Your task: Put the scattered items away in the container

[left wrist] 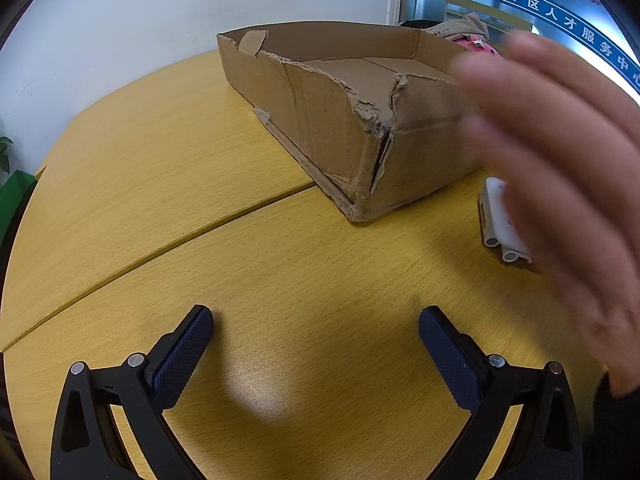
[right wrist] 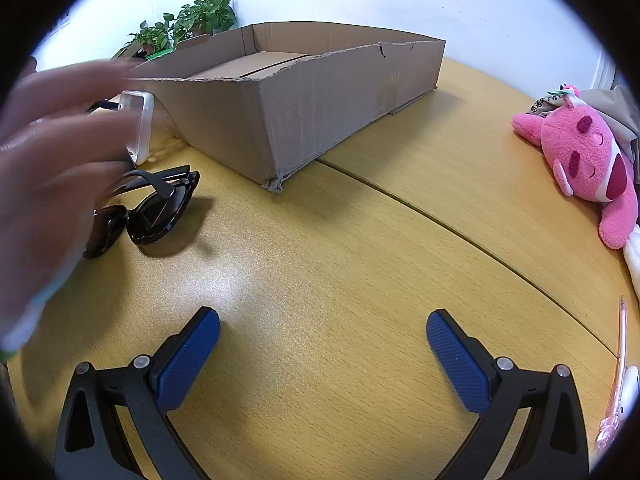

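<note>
A torn, shallow cardboard box (left wrist: pixel 344 120) (right wrist: pixel 304 100) stands on the yellow wooden table, its inside bare. My left gripper (left wrist: pixel 316 332) is open low over the table, well short of the box. My right gripper (right wrist: pixel 323 334) is open too, with nothing between its blue pads. Black sunglasses (right wrist: pixel 148 208) lie left of the box's near corner, and a white translucent case (left wrist: pixel 500 216) (right wrist: pixel 140 126) sits beside the box. A pink plush toy (right wrist: pixel 588 160) lies at the far right. A pink pen (right wrist: pixel 618 372) rests near the right edge.
A blurred bare hand (left wrist: pixel 560 152) (right wrist: pixel 48 168) hovers over the case and the sunglasses. Potted plants (right wrist: pixel 188 20) stand behind the box by the white wall. A seam (left wrist: pixel 160 248) runs across the tabletop. A blue sign with lettering (left wrist: pixel 560 16) hangs at the back right.
</note>
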The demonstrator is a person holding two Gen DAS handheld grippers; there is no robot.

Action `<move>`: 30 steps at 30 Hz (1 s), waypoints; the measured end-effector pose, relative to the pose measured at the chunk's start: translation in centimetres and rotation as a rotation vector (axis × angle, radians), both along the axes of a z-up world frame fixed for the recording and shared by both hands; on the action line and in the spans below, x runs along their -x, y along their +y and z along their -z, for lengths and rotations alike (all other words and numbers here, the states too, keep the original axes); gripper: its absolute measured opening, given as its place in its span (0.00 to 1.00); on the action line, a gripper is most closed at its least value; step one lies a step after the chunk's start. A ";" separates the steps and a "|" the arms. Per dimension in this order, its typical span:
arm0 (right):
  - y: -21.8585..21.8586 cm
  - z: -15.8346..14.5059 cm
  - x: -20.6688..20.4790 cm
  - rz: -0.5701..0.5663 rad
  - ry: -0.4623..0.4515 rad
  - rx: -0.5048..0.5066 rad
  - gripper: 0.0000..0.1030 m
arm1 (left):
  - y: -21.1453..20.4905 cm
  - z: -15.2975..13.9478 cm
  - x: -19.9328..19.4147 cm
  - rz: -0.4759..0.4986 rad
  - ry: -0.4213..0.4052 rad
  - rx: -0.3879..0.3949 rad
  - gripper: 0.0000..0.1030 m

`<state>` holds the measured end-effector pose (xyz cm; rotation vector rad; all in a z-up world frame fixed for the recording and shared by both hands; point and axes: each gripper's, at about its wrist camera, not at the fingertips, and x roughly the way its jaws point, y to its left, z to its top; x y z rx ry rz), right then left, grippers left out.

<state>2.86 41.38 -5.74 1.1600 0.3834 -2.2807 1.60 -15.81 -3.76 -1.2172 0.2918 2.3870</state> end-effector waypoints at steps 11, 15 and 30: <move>0.0 0.0 0.0 0.000 0.000 0.000 1.00 | 0.0 -0.1 -0.1 0.008 0.000 0.000 1.00; 0.0 0.0 0.0 0.000 0.000 0.000 1.00 | 0.0 -0.1 -0.1 0.008 0.000 0.000 1.00; 0.0 0.0 0.0 -0.001 0.000 0.000 1.00 | 0.1 -0.2 -0.2 0.008 0.000 0.000 1.00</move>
